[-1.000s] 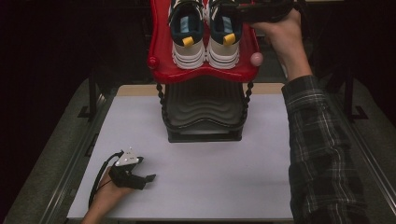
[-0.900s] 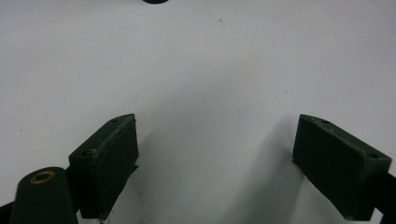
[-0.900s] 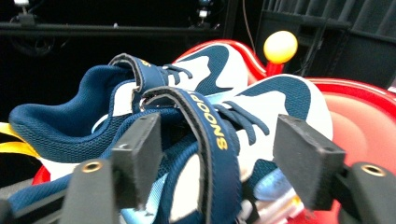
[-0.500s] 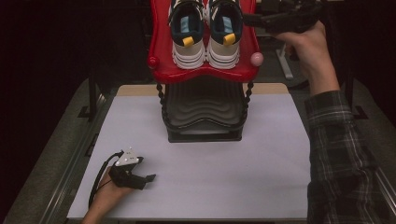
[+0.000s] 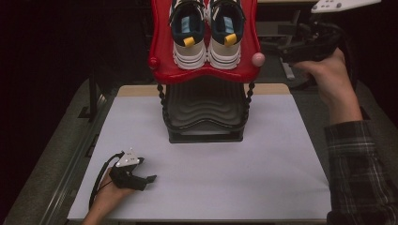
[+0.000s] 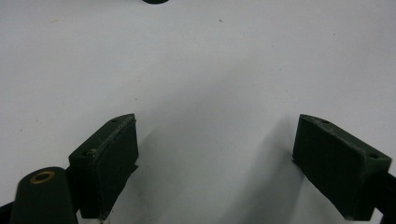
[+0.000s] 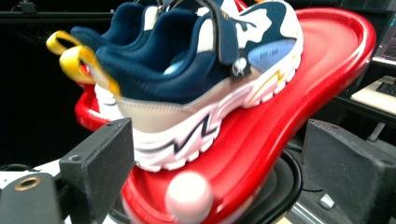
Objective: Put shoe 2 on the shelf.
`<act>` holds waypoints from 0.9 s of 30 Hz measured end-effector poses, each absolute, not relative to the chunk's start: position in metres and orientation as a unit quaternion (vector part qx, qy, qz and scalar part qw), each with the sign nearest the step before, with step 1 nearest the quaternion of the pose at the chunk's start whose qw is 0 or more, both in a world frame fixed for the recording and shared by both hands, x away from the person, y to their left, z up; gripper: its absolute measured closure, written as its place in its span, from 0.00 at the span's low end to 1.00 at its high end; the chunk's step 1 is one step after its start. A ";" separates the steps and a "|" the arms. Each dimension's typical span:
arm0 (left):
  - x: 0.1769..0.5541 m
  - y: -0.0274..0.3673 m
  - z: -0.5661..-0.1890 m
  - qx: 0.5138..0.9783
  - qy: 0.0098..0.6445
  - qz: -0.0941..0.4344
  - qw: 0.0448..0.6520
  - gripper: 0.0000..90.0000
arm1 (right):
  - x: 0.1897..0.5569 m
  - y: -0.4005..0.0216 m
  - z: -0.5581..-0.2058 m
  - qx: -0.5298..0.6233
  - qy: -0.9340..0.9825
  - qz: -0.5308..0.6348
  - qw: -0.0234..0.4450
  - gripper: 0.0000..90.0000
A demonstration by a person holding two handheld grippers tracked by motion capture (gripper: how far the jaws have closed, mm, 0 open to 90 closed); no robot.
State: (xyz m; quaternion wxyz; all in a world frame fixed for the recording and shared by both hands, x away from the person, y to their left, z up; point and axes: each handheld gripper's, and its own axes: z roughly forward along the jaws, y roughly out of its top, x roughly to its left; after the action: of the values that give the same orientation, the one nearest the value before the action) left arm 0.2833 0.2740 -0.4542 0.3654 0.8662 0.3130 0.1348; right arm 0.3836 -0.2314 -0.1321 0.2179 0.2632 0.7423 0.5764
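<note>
Moved: right gripper [image 5: 286, 51] has pulled off the shoes [image 5: 206, 33] to the right of the red tray [image 5: 206, 75]; its jaws have just been opening, nothing between them.
Shoes: 2, side by side on the tray, heels toward the person, atop the black rack [image 5: 205, 112].
Right jaws: wide apart, facing the near shoe [image 7: 196, 84] from the side.
Left gripper [image 5: 141, 177]: resting low on the white table [image 5: 234, 178], jaws apart, empty.
Doing it well: back out level and clear the tray's pink knob [image 5: 258, 59], so the pair stays square.
</note>
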 end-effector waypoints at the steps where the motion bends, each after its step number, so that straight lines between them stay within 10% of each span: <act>1: 0.283 0.274 -0.454 0.866 0.313 0.134 0.366 0.15 | 0.381 -0.234 -0.135 0.264 0.742 0.576 0.219 0.10; 27: 0.283 0.274 -0.454 0.866 0.313 0.135 0.367 0.15 | 0.350 -0.278 -0.229 0.315 0.741 0.560 0.197 0.10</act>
State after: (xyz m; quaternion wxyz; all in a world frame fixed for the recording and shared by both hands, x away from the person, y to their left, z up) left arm 0.2835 0.2739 -0.4543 0.3669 0.8656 0.3131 0.1346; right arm 0.3504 -0.2780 -0.2288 0.1967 0.3147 0.7407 0.5601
